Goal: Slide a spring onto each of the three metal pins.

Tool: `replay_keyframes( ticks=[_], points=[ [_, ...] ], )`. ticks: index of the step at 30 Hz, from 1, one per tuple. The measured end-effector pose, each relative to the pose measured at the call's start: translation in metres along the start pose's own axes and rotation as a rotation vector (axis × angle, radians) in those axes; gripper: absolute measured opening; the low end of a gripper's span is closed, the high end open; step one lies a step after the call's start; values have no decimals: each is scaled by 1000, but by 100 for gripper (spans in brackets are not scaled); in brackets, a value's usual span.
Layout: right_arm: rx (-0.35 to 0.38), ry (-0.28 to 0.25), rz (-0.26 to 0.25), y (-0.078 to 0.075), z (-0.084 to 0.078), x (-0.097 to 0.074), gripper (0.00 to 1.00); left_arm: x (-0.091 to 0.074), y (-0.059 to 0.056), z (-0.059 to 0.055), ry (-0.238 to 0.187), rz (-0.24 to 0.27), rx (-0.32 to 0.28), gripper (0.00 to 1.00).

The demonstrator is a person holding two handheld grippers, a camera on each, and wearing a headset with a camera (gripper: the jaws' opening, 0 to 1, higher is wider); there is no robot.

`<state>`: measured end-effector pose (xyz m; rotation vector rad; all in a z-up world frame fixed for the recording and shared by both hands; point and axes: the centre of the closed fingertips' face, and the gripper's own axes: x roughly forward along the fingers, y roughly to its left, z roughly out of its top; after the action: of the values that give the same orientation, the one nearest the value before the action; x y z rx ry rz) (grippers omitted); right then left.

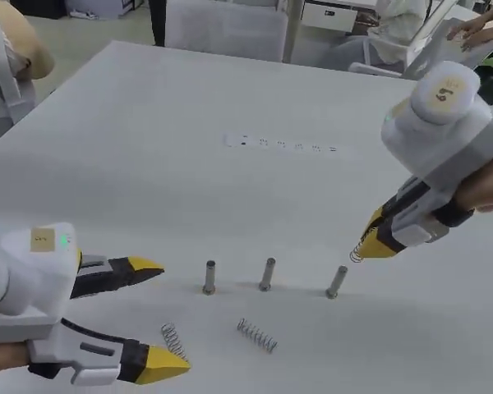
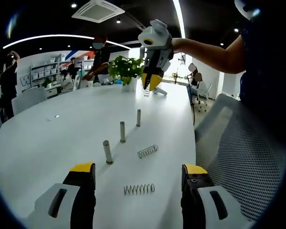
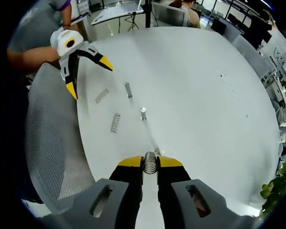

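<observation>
Head view: on the white table (image 1: 148, 148) three metal pins stand upright in a row, the left pin (image 1: 209, 277), the middle pin (image 1: 267, 274) and the right pin (image 1: 337, 281), all bare. Two loose springs lie on the table nearer than the pins, the left spring (image 1: 173, 339) and the right spring (image 1: 257, 335). The left gripper (image 1: 154, 316) rests at the near left with its jaws spread wide, grasping nothing. The right gripper (image 1: 376, 246) is clenched on a third spring, the held spring (image 1: 357, 250), just above and right of the right pin.

Left gripper view: both loose springs lie between its parted jaws and the pin row.

Right gripper view: the held spring (image 3: 150, 163) is pinched end-on between the jaws. What seems to be the right pin's top peeks just past the tips.
</observation>
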<state>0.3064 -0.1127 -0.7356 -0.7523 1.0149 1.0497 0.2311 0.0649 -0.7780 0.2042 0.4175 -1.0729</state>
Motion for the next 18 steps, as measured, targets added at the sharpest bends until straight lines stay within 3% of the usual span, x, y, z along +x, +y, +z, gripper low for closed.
replay_keyframes(
  ticks=[11, 18],
  points=[
    [23, 22, 12, -9, -3, 23, 8, 0, -2, 0, -5, -2, -9, 69],
    [22, 66, 8, -12, -11, 33, 8, -2, -2, 0, -7, -1, -12, 69]
  ],
)
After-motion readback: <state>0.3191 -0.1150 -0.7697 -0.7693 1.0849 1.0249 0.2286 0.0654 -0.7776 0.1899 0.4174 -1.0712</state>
